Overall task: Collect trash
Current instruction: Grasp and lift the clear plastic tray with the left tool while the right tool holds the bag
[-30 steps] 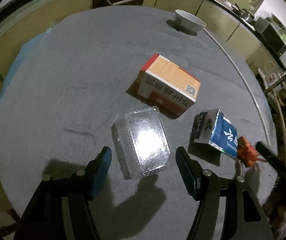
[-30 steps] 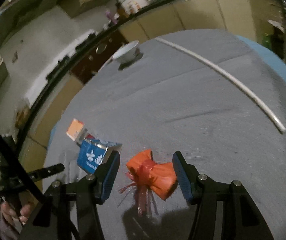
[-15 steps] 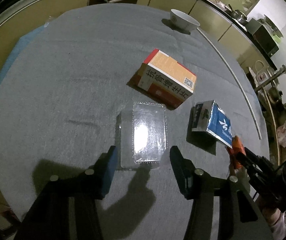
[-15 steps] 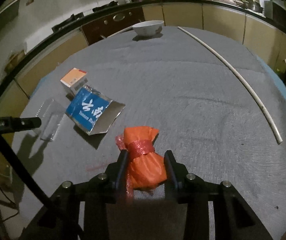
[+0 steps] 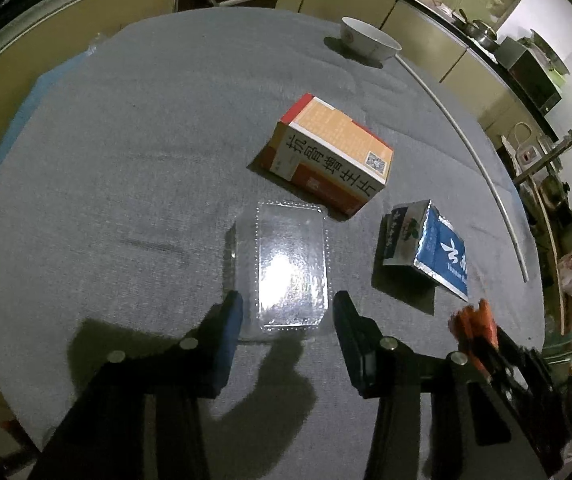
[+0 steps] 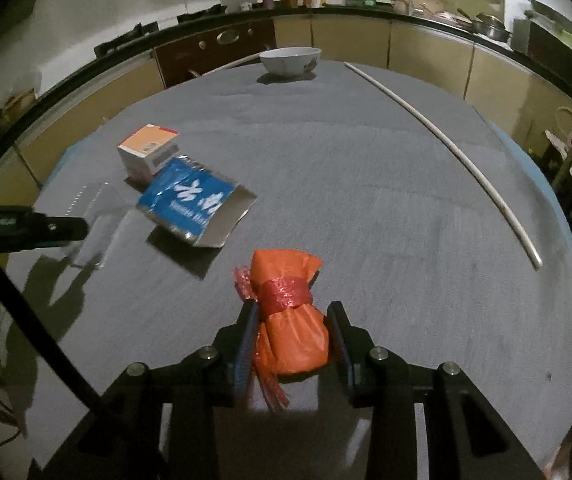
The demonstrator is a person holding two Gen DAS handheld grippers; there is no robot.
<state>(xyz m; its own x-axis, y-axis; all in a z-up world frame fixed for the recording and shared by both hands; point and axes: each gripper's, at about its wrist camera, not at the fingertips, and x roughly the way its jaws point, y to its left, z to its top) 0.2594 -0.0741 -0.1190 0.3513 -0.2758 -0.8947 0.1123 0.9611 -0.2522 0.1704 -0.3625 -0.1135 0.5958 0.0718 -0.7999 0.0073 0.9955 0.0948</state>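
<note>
Now my right gripper (image 6: pixel 292 344) fingers are closing on the orange bag (image 6: pixel 292 320), left gripper (image 5: pixel 288 320) fingers clamp the clear clamshell (image 5: pixel 286 268), whose slick, flimsy plastic could buckle and slip.

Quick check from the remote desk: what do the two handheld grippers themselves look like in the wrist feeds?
Both match: the left gripper and right gripper are matte black angular frames with round silver bolt heads, each carrying two flat fingers faced with blue pads. A black cable crosses the right view's left side. No sleeves visible.
</note>
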